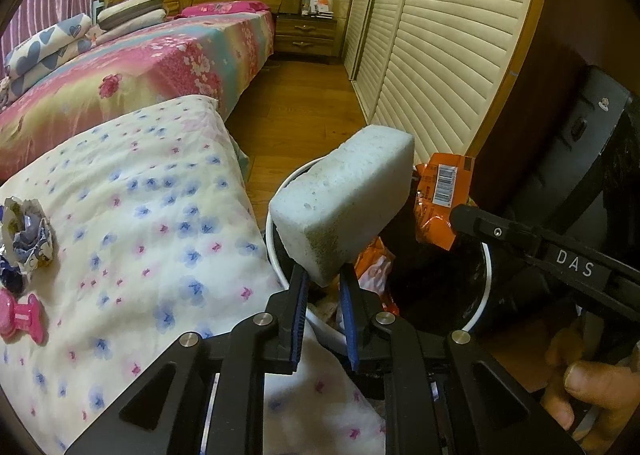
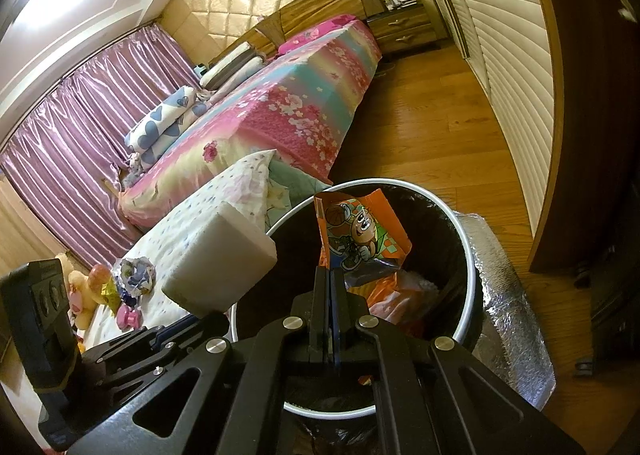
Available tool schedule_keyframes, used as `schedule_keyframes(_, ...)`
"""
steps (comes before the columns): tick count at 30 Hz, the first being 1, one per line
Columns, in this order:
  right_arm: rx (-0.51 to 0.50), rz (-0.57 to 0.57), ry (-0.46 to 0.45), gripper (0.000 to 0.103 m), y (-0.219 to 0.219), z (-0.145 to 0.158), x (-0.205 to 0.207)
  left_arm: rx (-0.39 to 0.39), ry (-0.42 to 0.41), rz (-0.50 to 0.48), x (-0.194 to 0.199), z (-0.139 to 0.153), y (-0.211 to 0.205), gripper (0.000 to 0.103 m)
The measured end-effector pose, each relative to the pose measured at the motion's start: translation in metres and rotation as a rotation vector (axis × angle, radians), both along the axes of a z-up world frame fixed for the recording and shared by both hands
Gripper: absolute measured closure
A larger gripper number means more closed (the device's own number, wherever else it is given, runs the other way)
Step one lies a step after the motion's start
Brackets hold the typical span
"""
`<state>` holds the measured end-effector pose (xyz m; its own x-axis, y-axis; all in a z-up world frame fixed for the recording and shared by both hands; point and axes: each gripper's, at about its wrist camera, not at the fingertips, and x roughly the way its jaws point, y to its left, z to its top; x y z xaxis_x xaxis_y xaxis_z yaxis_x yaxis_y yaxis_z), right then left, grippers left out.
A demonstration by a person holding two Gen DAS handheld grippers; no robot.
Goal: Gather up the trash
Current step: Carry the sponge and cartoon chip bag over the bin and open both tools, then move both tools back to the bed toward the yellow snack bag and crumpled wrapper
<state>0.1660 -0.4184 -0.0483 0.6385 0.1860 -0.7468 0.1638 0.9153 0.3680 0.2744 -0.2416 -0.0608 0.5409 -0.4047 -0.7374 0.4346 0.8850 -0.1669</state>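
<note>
My left gripper (image 1: 324,275) is shut on the lower corner of a grey-white sponge block (image 1: 344,199), which tilts up over the near rim of a white bin (image 1: 486,283) with a black liner. From the right, my right gripper (image 1: 456,215) reaches over the same bin, shut on an orange snack wrapper (image 1: 440,191). In the right wrist view its jaws (image 2: 330,273) pinch the wrapper's (image 2: 360,227) bottom edge above the bin's rim (image 2: 472,255), and the sponge (image 2: 220,259) hangs to the left. Orange packets (image 1: 372,263) lie inside the bin.
A floral quilt (image 1: 160,215) left of the bin carries a crumpled foil wrapper (image 1: 26,231) and a pink clip (image 1: 22,315). Behind it stands a pink bed (image 1: 140,67). Louvred wardrobe doors (image 1: 440,55) line the right. A silver foil bag (image 2: 508,295) lies beside the bin on the wood floor (image 2: 420,127).
</note>
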Motion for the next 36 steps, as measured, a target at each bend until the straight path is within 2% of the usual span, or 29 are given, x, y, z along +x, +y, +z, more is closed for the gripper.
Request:
schedule_keyframes(6,-0.003,-0.019,0.004,0.097,-0.003,0.0,0.0,-0.009,-0.009,-0.005,-0.002,0.004,0.001,0.081)
schedule_keyframes(9,0.001,-0.024,0.009,0.095,-0.004,-0.001,-0.001,-0.011,-0.015,0.01,-0.006,0.005,0.007,0.065)
schedule_keyframes(10,-0.001,-0.027,0.01,0.089,-0.003,-0.001,-0.001,-0.012,-0.015,0.016,-0.007,0.004,0.009,0.06)
schedule_keyframes(12,0.004,-0.033,0.004,0.07,-0.003,0.0,-0.004,-0.017,-0.009,0.034,-0.011,0.003,0.017,0.057)
schedule_keyframes(13,0.005,-0.034,0.0,0.056,-0.003,0.0,-0.004,-0.018,-0.005,0.045,-0.013,0.002,0.022,0.053)
schedule_keyframes(15,0.002,-0.033,-0.01,0.049,0.0,0.002,-0.006,-0.022,0.005,0.064,-0.019,0.0,0.03,0.051)
schedule_keyframes(16,0.0,-0.031,-0.01,0.041,0.002,0.003,-0.006,-0.021,0.01,0.073,-0.021,-0.001,0.035,0.048)
schedule_keyframes(17,0.002,-0.025,-0.009,0.027,0.005,0.003,-0.007,-0.021,0.015,0.084,-0.024,-0.001,0.039,0.047)
schedule_keyframes(19,0.008,-0.011,-0.017,0.02,0.011,0.005,-0.009,-0.032,0.026,0.107,-0.029,-0.003,0.051,0.046)
schedule_keyframes(36,0.006,0.151,-0.015,0.02,0.092,0.004,-0.012,-0.076,0.02,0.326,-0.073,0.009,0.165,0.045)
